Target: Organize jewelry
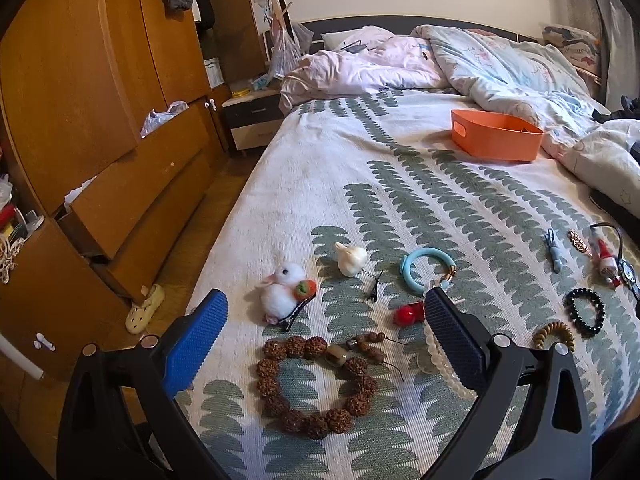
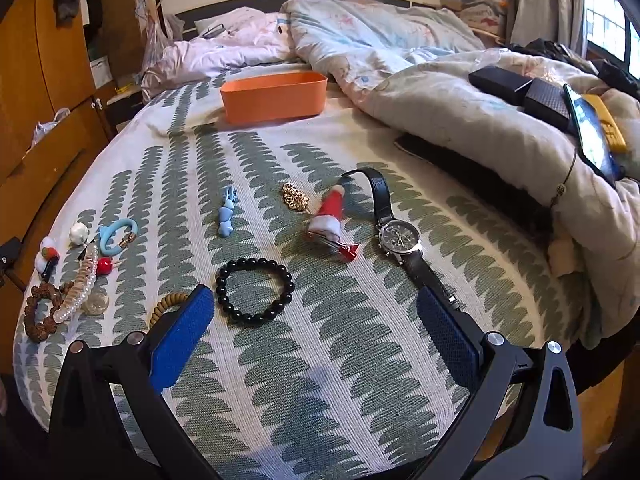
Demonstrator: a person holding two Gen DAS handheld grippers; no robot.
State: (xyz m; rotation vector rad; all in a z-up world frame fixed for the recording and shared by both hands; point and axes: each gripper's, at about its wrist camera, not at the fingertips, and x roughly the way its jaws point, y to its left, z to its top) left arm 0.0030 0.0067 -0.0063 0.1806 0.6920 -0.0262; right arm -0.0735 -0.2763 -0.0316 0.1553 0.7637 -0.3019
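Both your left tool (image 1: 324,320) and right tool (image 2: 316,312) gape wide and empty; jewelry lies scattered near you on the bed (image 2: 360,340), far orange bin (image 2: 274,96) apparently unfilled.

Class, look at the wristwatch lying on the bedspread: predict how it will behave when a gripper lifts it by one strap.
The wristwatch has a metal case on thin black straps, so the case would likely hang and swing. One strap already curls upward, which suggests they flex rather than stay stiff. The glass face may be slippery and scratchable, so gripping the strap seems safer.
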